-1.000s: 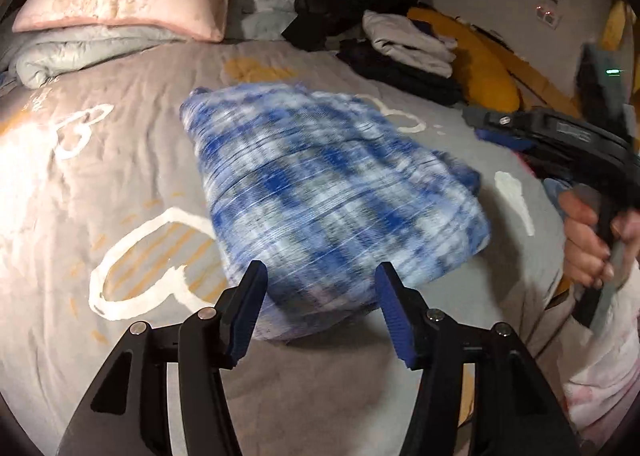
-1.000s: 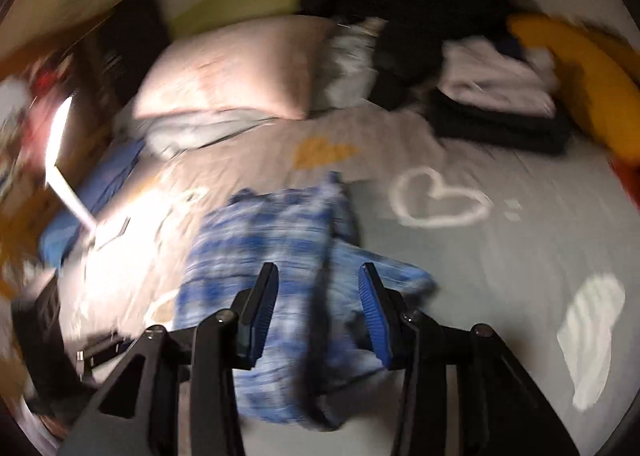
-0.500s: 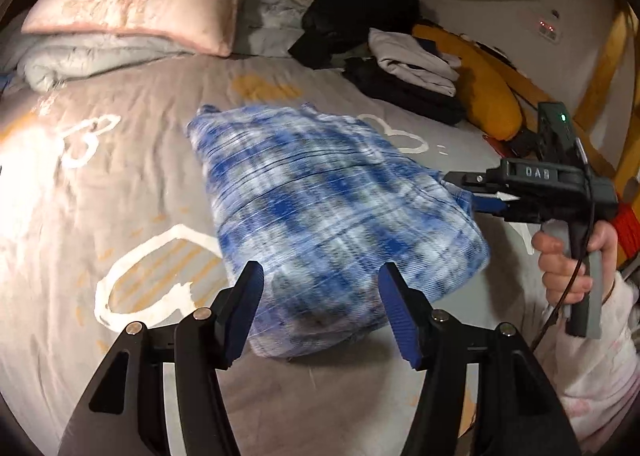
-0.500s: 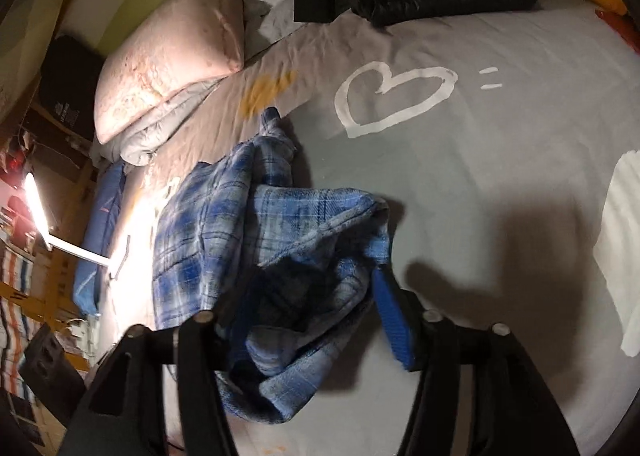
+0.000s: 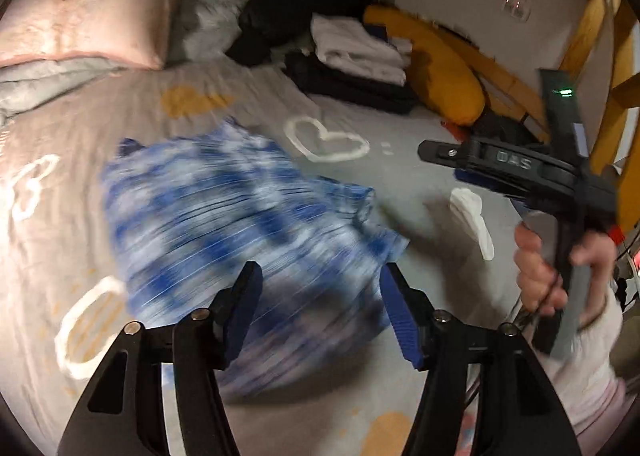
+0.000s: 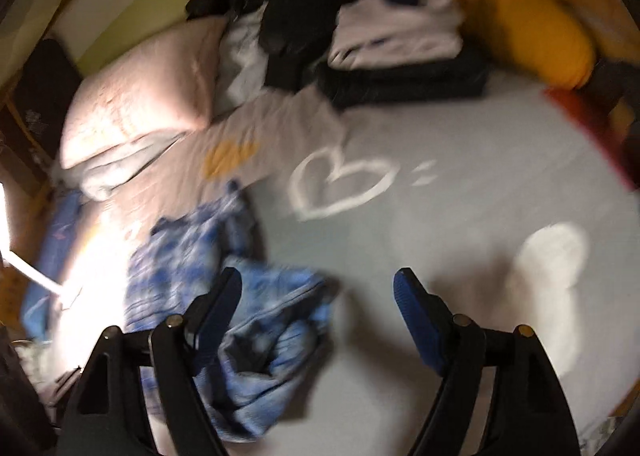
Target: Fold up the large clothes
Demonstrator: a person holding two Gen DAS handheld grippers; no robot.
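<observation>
Both jaws have just been widening: the left hand-held gripper [image 5: 320, 312] hangs released over the near edge of the blue plaid shirt [image 5: 248, 240], nothing pinched, and the right hand-held gripper [image 6: 318, 310] is released too, empty beside the shirt's bunched corner. The shirt lies folded mid-bed [image 5: 400, 408], with the white heart print [image 5: 324, 141] just beyond it and the folded clothes stack [image 5: 356, 63] farther back.

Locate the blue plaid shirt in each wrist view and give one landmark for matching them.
Left wrist: plaid shirt fills the centre, blurred, just beyond the jaws.
Right wrist: plaid shirt lies lower left, bunched, behind the left finger.
Shared landmark: white heart outline on the sheet, beside the shirt.
</observation>
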